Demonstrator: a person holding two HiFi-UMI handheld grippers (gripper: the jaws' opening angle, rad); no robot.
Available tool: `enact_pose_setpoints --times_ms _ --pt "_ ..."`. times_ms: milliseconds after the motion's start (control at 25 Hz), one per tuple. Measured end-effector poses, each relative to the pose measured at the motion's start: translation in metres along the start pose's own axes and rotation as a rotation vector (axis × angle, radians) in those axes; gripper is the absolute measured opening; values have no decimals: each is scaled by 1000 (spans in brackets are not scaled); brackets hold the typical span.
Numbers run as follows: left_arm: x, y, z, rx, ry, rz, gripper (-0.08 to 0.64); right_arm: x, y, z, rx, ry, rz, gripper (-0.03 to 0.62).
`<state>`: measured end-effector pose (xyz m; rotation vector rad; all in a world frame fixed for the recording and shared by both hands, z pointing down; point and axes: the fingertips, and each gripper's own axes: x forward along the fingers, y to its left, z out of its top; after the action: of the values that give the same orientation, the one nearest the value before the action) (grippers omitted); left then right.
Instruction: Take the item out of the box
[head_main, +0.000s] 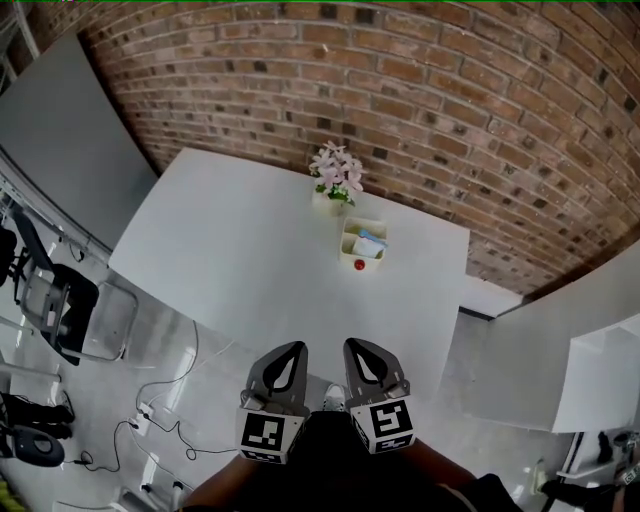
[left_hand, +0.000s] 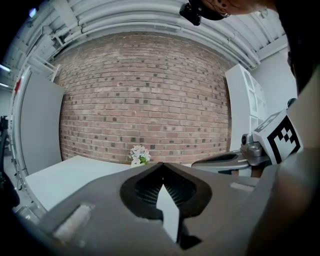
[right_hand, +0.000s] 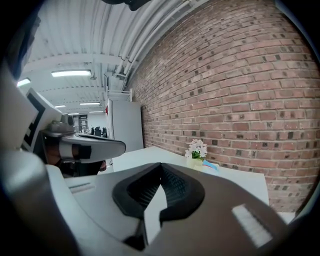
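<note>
On the white table stands a small cream box next to a pot of pink flowers. Inside the box lies a blue and white packet, with a small red thing at the near end. Both grippers hang side by side close to the person's body, short of the table's near edge and well away from the box. My left gripper is shut with nothing in it. My right gripper is shut and empty too. The right gripper view shows the flowers and the packet far off.
A brick wall runs behind the table. Black chairs and loose cables sit on the floor at the left. White cabinets stand at the right, and a grey panel at the far left.
</note>
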<state>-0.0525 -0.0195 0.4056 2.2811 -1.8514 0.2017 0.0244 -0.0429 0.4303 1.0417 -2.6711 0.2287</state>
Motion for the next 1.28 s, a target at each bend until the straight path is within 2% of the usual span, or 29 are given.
enact_pose_setpoints --times_ms 280,800,1280 --pt "27 -9 -1 10 28 -46 5 8 -23 -7 26 16 -32 2" --pt "89 -6 2 24 46 -179 5 39 -72 -13 53 43 -171 2" --pt "135 11 -5 36 69 -249 5 79 -88 -16 34 107 -208 2"
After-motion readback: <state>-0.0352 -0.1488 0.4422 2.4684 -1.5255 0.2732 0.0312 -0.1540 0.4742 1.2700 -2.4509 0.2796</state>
